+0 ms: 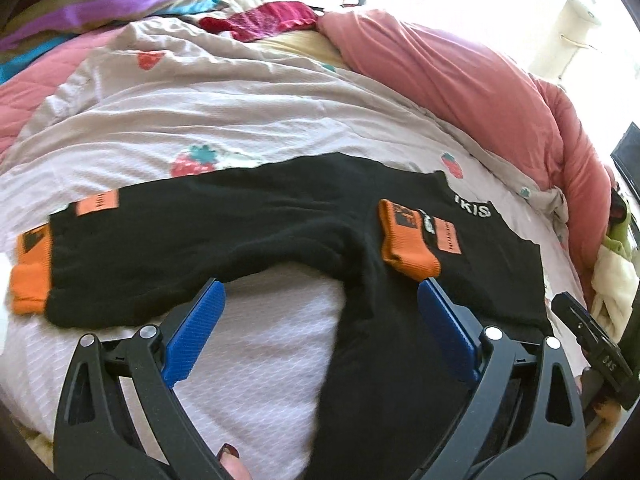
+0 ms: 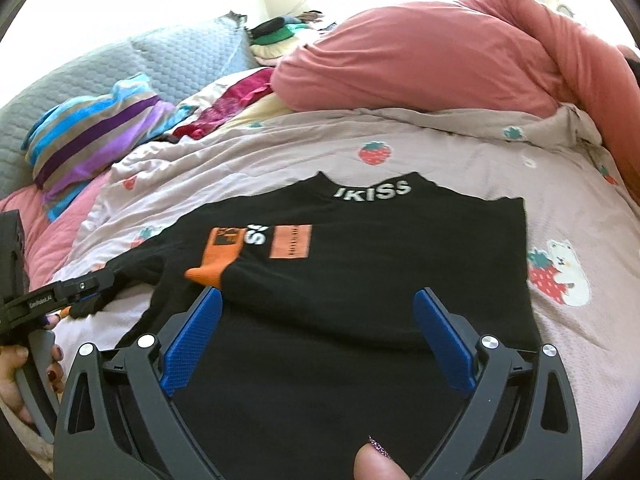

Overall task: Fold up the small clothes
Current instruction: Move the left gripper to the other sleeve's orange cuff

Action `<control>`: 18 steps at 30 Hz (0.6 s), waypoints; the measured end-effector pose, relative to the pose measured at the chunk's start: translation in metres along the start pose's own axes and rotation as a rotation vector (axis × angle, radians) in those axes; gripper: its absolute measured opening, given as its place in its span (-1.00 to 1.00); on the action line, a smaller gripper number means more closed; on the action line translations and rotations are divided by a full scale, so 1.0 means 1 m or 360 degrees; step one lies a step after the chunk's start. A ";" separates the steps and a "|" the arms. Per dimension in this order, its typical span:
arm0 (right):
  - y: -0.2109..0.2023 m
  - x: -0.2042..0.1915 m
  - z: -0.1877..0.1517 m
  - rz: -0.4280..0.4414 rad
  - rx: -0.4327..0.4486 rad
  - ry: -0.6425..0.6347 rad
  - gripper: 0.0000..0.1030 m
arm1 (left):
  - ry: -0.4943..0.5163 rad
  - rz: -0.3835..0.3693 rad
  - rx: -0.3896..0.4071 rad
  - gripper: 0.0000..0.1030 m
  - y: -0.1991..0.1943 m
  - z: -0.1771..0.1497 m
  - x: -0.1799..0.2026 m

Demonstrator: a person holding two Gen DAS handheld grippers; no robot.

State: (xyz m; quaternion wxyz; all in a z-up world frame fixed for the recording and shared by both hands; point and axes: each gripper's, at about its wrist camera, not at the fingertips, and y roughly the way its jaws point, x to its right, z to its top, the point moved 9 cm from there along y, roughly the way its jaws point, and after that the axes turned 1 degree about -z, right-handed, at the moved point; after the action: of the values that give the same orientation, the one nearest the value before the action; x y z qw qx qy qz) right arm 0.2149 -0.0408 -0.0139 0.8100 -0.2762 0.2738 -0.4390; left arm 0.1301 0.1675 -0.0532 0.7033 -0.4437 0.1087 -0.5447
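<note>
A small black long-sleeved top (image 1: pixel 248 232) with orange cuffs and white collar lettering lies flat on the bed. Its right sleeve is folded over the chest, orange cuff (image 1: pixel 404 240) on the body. The left sleeve stretches out to the left, ending in an orange cuff (image 1: pixel 30 276). My left gripper (image 1: pixel 320 300) is open and empty, just above the sleeve and armpit area. In the right wrist view the top (image 2: pixel 380 280) fills the middle, folded cuff (image 2: pixel 218 258) at left. My right gripper (image 2: pixel 318 308) is open and empty above the top's lower body.
The bed has a pale strawberry-print cover (image 1: pixel 240 120). A bunched pink duvet (image 2: pixel 420 68) lies at the back right. A striped pillow (image 2: pixel 88 136) and red cloth (image 1: pixel 264 20) lie at the back left. The left gripper's body (image 2: pixel 48 300) shows at the right view's left edge.
</note>
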 end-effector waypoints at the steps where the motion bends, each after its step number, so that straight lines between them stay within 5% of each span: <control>1: 0.001 -0.004 0.000 0.0006 -0.0002 -0.0008 0.86 | -0.0008 0.0006 0.0009 0.79 -0.003 0.000 -0.003; 18: 0.014 -0.098 -0.008 0.0198 -0.0068 -0.0239 0.87 | -0.0332 0.0066 0.0065 0.80 -0.046 -0.014 -0.076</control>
State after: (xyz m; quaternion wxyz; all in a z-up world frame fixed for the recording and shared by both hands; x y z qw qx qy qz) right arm 0.1712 0.0487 -0.0095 0.8478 -0.3082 0.2383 -0.3600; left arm 0.0608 0.2254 -0.0521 0.7307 -0.4813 0.0330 -0.4830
